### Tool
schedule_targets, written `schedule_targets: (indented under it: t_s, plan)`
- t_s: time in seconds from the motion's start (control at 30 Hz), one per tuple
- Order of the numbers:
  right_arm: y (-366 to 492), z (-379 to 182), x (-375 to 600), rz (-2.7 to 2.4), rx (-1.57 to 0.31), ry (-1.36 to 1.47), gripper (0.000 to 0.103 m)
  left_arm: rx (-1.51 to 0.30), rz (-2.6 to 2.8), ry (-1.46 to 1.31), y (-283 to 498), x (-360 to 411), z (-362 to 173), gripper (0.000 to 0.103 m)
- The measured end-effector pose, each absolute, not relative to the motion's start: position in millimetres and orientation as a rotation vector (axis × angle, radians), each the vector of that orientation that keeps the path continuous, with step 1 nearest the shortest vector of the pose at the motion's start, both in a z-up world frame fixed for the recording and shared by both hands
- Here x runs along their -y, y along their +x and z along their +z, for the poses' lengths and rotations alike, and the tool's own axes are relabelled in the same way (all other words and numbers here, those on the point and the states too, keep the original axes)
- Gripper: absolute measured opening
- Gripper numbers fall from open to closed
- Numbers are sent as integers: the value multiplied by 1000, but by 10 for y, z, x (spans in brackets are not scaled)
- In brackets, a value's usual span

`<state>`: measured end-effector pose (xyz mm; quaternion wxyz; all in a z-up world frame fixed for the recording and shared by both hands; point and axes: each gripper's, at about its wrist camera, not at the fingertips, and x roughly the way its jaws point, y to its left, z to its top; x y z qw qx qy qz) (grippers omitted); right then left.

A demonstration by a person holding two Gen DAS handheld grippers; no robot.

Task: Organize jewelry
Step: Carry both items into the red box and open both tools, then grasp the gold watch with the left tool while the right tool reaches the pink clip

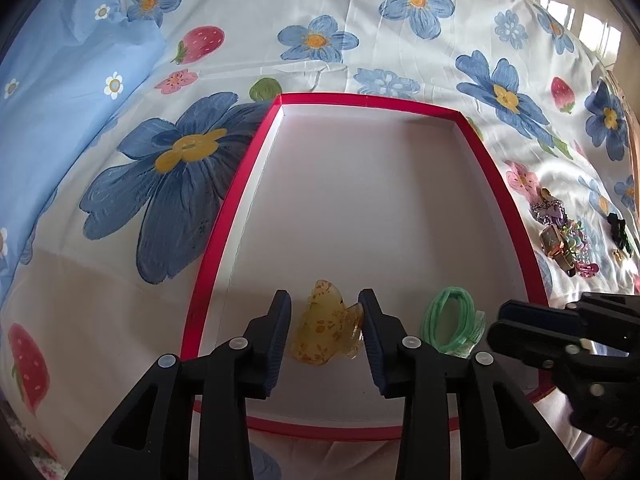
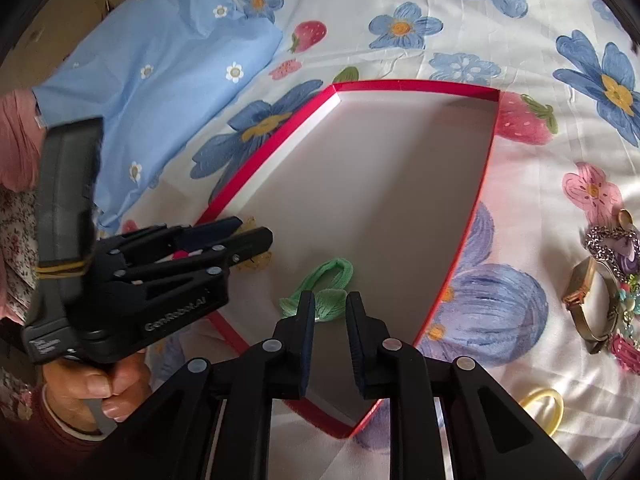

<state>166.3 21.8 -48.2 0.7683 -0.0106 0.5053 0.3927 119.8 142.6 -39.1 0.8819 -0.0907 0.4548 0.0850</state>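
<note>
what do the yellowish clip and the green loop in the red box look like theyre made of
Yellowish clip: looks like glossy translucent plastic or resin, amber with orange flecks; light passes through its edges. Green loop: seems a soft, matte fabric-covered elastic, with a fuzzy ribbed surface and limp folds. Red box: apparently cardboard, with thin straight walls, a red outside and a plain white matte inside.

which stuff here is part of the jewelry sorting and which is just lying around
Part of the job:
- red-rimmed tray
- amber hair claw in the tray
- green hair tie in the tray
- gold watch and pile of trinkets on the sheet
- yellow hair tie

Just lying about:
- floral bedsheet
- blue pillowcase
</note>
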Motion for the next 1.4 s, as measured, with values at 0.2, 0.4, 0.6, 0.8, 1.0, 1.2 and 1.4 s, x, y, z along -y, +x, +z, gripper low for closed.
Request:
schedule_targets:
  t_s: [0.2,0.4,0.6,0.8,1.0,1.2,1.4]
  plan:
    - [1631,-327,16,834,-1039,45,23,-908,184,-197,1115,-1412,-266,55]
    - [1624,-216,414,769,-987,123,44,-869,178,-214,992,-1302,-121,63]
    - [1668,-216,803,689,-984,169,44,-839,108,-250,882,-1124,10,70]
    - [1682,-219,1225,607,-976,198,44,-838,54,-234,888,-925,100,72]
    - [1688,-246,1647,522,-968,231,44,-849,2,-197,971,-641,131,72]
    - [1726,-269,1935,455,-964,244,44,-864,-32,-170,1114,-427,138,72]
    - [1764,-313,2096,414,-964,255,44,-880,-49,-147,1273,-235,126,72]
